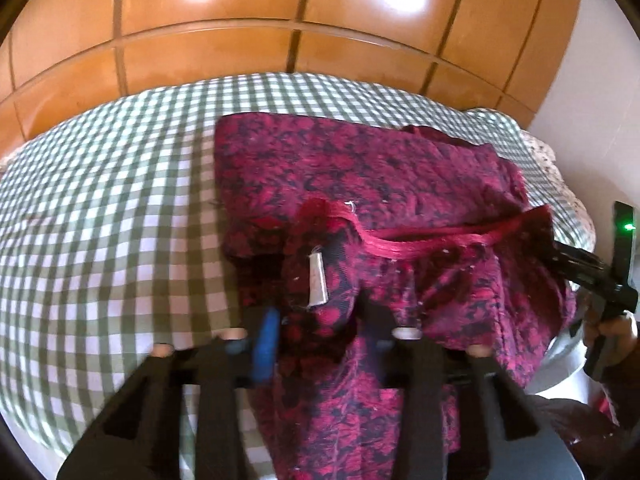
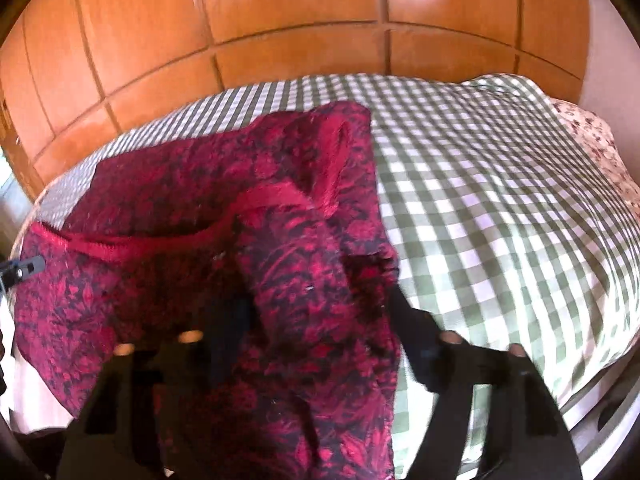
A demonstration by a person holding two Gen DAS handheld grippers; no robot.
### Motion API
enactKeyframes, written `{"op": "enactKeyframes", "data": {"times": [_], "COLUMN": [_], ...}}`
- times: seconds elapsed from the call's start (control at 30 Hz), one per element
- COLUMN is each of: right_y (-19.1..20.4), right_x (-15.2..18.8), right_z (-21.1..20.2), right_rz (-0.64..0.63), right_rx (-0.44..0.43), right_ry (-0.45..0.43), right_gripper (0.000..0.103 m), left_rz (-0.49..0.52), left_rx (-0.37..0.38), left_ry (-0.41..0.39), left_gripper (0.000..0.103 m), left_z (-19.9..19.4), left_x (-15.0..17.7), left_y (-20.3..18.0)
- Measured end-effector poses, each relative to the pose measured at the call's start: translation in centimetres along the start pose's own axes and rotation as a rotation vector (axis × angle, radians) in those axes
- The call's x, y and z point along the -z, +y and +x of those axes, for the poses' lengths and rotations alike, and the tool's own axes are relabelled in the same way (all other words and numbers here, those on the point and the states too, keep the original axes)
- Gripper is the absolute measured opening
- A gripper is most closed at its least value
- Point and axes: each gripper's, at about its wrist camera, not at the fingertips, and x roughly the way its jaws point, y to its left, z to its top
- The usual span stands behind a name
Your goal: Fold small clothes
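Crimson-and-black patterned cloth fills the left wrist view: a small garment (image 1: pixel 360 184) lying on a bed covered with a green-and-white checked sheet (image 1: pixel 100 208). The left tool (image 1: pixel 316 312) has a bunch of the garment's near edge between its two fingers, a white label (image 1: pixel 318 280) sitting in the fabric just above them; one finger carries a blue pad (image 1: pixel 267 340). The jaws stand narrow, pinched on the cloth. A red ribbed hem (image 1: pixel 420 242) runs across the garment toward the right edge, where the right tool (image 1: pixel 560 256) reaches in, its fingertips hidden in the cloth and a green light glowing on the unit behind it. Orange wooden panels (image 1: pixel 240 64) rise behind the bed.

In the right wrist view the picture is blurred. The same garment (image 2: pixel 192 184) drapes over the left half of the checked sheet (image 2: pixel 500 200), its near part lifted off the bed and hanging down between the fingers of the right tool (image 2: pixel 316 312). The cloth fills the gap and covers the left finger, so I cannot tell how tightly the jaws close on it. The red hem (image 2: pixel 160 240) curves across to the far left, where the tip of the left tool (image 2: pixel 22 268) shows at the garment's edge. A flowered pillow (image 2: pixel 596 148) lies at the far right of the bed, with the wooden panels (image 2: pixel 280 20) behind.
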Motion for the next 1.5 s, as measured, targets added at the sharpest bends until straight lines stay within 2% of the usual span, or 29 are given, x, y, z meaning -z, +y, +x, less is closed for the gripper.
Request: {"op": "enactKeyframes", "data": {"times": [0.03,0.07,0.17,0.3,0.43,0.6,0.7,0.87,1.13,1.23,1.37,1.5], "right_y": [0.2,0.5,1.3,1.8,1.9,1.3,0.5,0.5,0.4,0.0,-0.8,-1.5], "right_x": [0.0,0.1,0.1,-0.8,-2.6,-6.3,-8.6,-12.2,-15.4,-15.7,-15.3,-15.0], "right_z": [0.0,-0.1,-1.2,-4.4,-6.9,-6.1,-3.7,0.9,6.5,9.4,12.6,14.0], "right_rz": [-0.011,-0.027,-0.083,-0.116,-0.117,-0.068,-0.018,0.013,0.014,0.019,0.036,0.065], "right_rx": [-0.006,0.0,0.0,-0.033,-0.065,-0.087,-0.081,-0.025,0.087,0.123,0.157,0.144], "right_ry": [0.002,0.004,0.01,-0.031,-0.094,-0.149,-0.147,-0.13,-0.106,-0.068,-0.011,0.018], "right_gripper": [0.035,0.028,0.018,0.017,0.017,0.017,0.017,0.017,0.017,0.017,0.019,0.023], "left_rz": [0.001,0.004,0.012,0.013,-0.002,-0.056,-0.07,-0.077,-0.07,-0.087,-0.098,-0.135], "left_rx": [0.002,0.007,0.022,0.057,0.073,0.079,0.046,-0.024,-0.123,-0.15,-0.194,-0.176], "left_ry": [-0.008,-0.022,-0.064,-0.117,-0.167,-0.224,-0.228,-0.207,-0.172,-0.118,-0.016,0.006], "left_gripper": [0.02,0.018,0.016,0.016,0.016,0.016,0.016,0.015,0.015,0.015,0.015,0.02], "left_z": [-0.2,-0.6,-2.2,-4.7,-6.2,-6.2,-4.5,-0.6,5.6,8.9,13.5,14.4], "left_x": [0.0,0.2,0.4,0.8,-0.3,-3.7,-6.0,-9.5,-14.4,-15.1,-14.3,-13.7], "left_y": [-0.1,-0.1,0.0,0.1,0.4,1.7,2.4,3.3,4.7,5.8,6.9,7.9]}}
